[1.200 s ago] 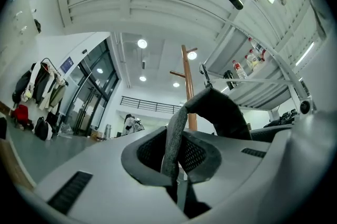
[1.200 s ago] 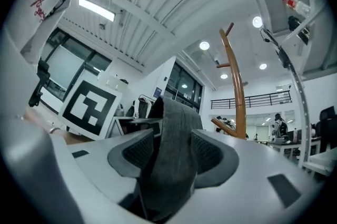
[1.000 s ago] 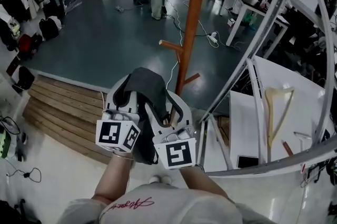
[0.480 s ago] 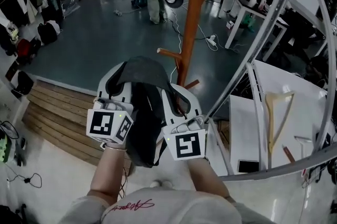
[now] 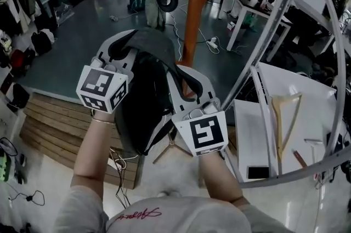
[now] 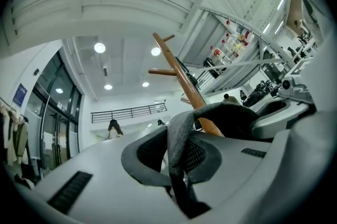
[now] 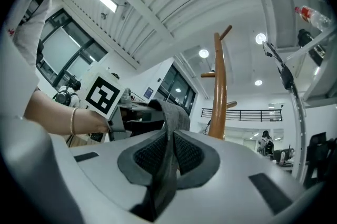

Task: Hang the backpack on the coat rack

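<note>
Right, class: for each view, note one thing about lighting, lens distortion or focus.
Head view: dim, muted colours, backpack sharp. Left gripper view: fisheye circle, black corners, ceiling lights blown out. Right gripper view: same fisheye; backpack strap near the lens soft, coat rack sharper.

Dark grey cloth backpack (image 5: 143, 103): matt, soft weave; its grey strap (image 7: 171, 112) coarse, felt-like.
Orange-brown wooden coat rack pole (image 5: 196, 1): smooth, slight sheen.
Left gripper (image 6: 178, 144) and right gripper (image 7: 171, 144): matt light-grey plastic shells, dark mesh-textured pads (image 7: 148, 157).
Dark floor (image 5: 82, 29): glossy.
Brown wooden plank step (image 5: 49, 114): matt.
</note>
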{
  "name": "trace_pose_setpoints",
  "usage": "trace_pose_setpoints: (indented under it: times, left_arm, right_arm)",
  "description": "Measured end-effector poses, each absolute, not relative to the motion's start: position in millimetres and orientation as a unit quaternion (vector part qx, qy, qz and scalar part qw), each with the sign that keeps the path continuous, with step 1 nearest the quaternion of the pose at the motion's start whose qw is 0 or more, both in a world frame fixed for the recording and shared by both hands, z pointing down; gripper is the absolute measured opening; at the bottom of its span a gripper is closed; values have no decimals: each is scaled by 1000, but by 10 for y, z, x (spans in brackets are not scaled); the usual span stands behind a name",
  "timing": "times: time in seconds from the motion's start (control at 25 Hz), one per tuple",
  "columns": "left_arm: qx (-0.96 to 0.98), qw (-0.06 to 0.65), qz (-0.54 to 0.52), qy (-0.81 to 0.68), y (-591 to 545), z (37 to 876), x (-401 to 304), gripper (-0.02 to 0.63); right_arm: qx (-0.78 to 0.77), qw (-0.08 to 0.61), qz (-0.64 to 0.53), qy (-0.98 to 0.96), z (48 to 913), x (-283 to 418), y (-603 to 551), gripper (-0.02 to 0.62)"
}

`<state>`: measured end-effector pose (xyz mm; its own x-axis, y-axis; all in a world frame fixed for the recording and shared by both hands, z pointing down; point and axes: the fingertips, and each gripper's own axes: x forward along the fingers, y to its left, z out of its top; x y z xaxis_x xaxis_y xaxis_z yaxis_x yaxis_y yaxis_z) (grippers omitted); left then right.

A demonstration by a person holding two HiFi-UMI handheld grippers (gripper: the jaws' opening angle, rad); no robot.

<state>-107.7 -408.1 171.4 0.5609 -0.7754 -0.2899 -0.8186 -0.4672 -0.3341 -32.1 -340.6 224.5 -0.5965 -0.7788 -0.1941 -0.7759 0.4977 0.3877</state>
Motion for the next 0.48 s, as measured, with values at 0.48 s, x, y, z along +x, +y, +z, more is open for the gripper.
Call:
trace_pose_setpoints:
  times: [0.48]
  left_arm:
    - [-914,149,-27,375,-4747,2095,-662,37]
  right_arm:
    - [473,-14,-148,-869,2385,-183,-3780,46]
